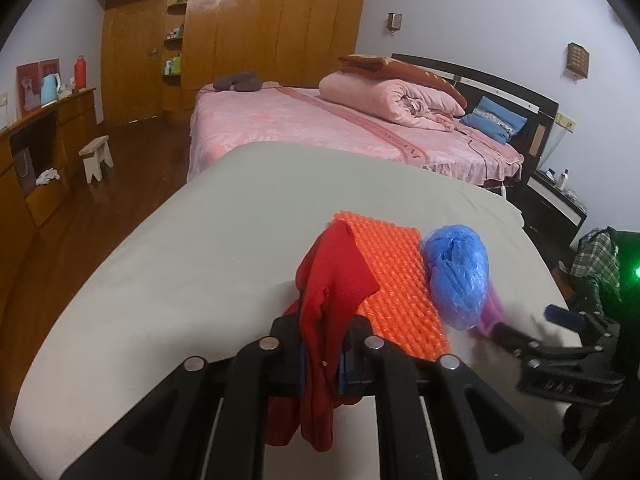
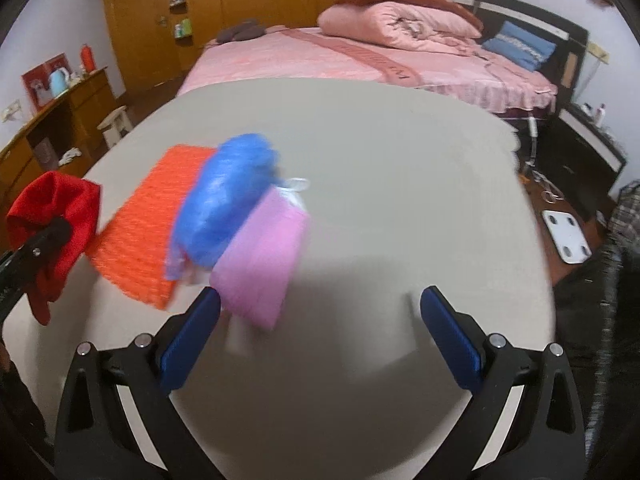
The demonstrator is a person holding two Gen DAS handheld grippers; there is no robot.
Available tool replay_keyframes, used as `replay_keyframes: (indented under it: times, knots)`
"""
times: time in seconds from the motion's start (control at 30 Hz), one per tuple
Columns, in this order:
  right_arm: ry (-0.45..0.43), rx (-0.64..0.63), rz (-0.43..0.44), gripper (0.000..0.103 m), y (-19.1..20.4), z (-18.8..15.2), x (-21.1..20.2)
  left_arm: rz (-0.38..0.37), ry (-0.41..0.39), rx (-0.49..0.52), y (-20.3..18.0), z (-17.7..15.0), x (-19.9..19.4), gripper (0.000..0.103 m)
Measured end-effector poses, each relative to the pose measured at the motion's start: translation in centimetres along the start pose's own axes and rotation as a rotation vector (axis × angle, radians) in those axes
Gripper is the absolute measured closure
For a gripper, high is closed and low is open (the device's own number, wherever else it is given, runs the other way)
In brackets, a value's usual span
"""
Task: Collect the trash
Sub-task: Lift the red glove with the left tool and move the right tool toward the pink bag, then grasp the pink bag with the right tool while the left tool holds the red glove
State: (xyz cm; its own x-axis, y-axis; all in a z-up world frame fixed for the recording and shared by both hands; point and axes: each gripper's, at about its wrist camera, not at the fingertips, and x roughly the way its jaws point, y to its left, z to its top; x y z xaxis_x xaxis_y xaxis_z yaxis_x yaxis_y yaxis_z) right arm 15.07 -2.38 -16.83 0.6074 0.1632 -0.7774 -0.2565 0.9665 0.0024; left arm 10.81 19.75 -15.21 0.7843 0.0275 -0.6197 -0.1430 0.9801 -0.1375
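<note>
My left gripper [image 1: 320,354] is shut on a red cloth [image 1: 332,280] and holds it above the grey table [image 1: 200,260]; the cloth also shows in the right wrist view [image 2: 60,216]. An orange bubble-wrap sheet [image 1: 392,280] lies flat on the table, also seen in the right wrist view [image 2: 148,220]. A crumpled blue plastic bag [image 1: 456,272] rests at its right edge [image 2: 224,200]. A pink packet [image 2: 260,264] lies against the blue bag. My right gripper [image 2: 320,320] is open and empty, its left finger close to the pink packet.
A bed with pink covers [image 1: 320,124] stands behind the table. A wooden wardrobe [image 1: 240,32] lines the far wall. A wooden cabinet [image 1: 40,152] and small stool [image 1: 96,156] are at left. A white scale [image 2: 566,236] lies on the floor at right.
</note>
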Motion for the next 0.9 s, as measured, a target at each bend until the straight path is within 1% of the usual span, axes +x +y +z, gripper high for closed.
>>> replay_keyframes:
  times: [0.07,0.17,0.33,0.43,0.53,0.6,0.63,0.67,0.7,0.73,0.77,0.8,0.9]
  knots:
    - [-0.006,0.006,-0.006,0.006,-0.9,-0.3,-0.4,-0.007,0.001,0.001,-0.4,-0.1,0.0,0.092]
    - [-0.024,0.046,0.041,0.006,-1.7,-0.5,-1.1,-0.013,0.001,0.000,-0.8,-0.2,0.0,0.092]
    - [-0.059,0.043,0.103,0.006,-0.7,0.4,-1.2,-0.011,-0.004,0.007,-0.9,-0.2,-0.1,0.092]
    - [-0.058,0.030,0.085,0.006,0.0,1.3,-0.1,-0.007,-0.004,0.005,-0.7,-0.2,-0.4,0.092]
    - [-0.021,0.020,0.086,0.021,0.7,1.4,1.2,-0.004,-0.005,0.008,-0.8,-0.2,-0.6,0.092]
    - [0.022,0.008,0.101,0.033,1.0,1.5,2.1,-0.005,-0.005,0.008,-0.9,-0.1,-0.6,0.092]
    - [0.024,0.003,0.105,0.037,1.1,1.4,2.1,-0.005,-0.004,0.009,-1.0,-0.2,-0.6,0.092]
    - [0.019,-0.001,0.119,0.044,1.2,1.4,2.0,-0.005,-0.004,0.010,-1.0,-0.1,-0.6,0.092]
    - [0.022,-0.004,0.144,0.056,1.3,1.3,1.9,-0.007,-0.005,0.012,-1.1,-0.1,-0.7,0.092]
    - [0.026,-0.007,0.154,0.062,1.4,1.1,1.7,-0.008,-0.004,0.014,-1.2,-0.1,-0.7,0.092]
    - [0.027,-0.012,0.160,0.072,1.4,0.9,1.6,-0.010,-0.003,0.015,-1.4,0.0,-0.7,0.092]
    - [0.026,-0.013,0.166,0.074,1.4,0.9,1.4,-0.012,-0.004,0.016,-1.5,0.0,-0.8,0.092]
    - [0.022,0.000,0.174,0.078,1.0,0.6,0.6,-0.019,-0.012,0.025,-2.0,0.2,-1.3,0.092]
